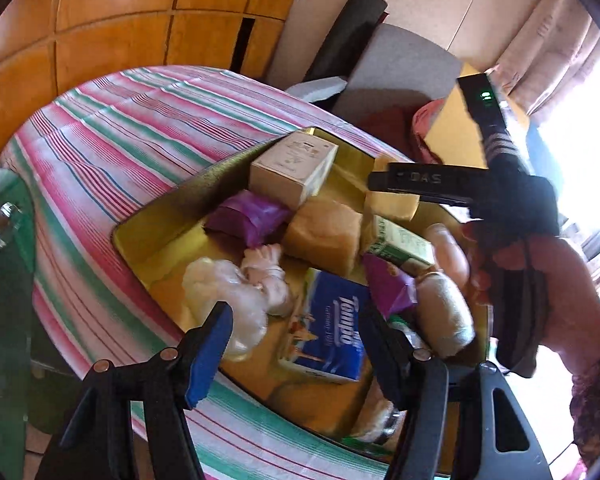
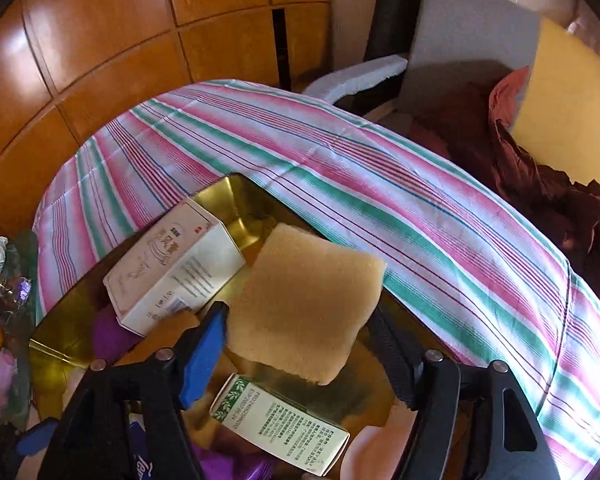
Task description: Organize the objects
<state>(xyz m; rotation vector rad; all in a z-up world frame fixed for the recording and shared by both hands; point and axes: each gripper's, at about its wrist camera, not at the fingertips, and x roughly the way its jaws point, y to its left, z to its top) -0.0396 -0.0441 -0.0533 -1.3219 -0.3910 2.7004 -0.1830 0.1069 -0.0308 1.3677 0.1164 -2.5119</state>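
Sponge (image 2: 304, 304), tan and square, sits tilted inside the gold tin (image 2: 228, 196), between your right gripper's (image 2: 300, 344) spread jaws; whether the pads touch it, you cannot tell. A cream box (image 2: 172, 264) lies in the tin left of the sponge, a green-print carton (image 2: 280, 424) below it. Your left gripper (image 1: 296, 344) hangs spread and empty over the tin's blue Tempo tissue pack (image 1: 332, 332).

Your left gripper (image 1: 296, 344) hangs with its fingers (image 1: 210, 350) apart over the gold tray (image 1: 160, 236) on the striped tabletop (image 1: 120, 140), nothing between them. Below lie a blue Tempo tissue pack (image 1: 332, 336) and a white plastic bundle (image 1: 228, 300). At two o'clock your right hand (image 1: 540, 280) holds the other gripper (image 1: 392, 188) above a yellow sponge (image 1: 392, 202).
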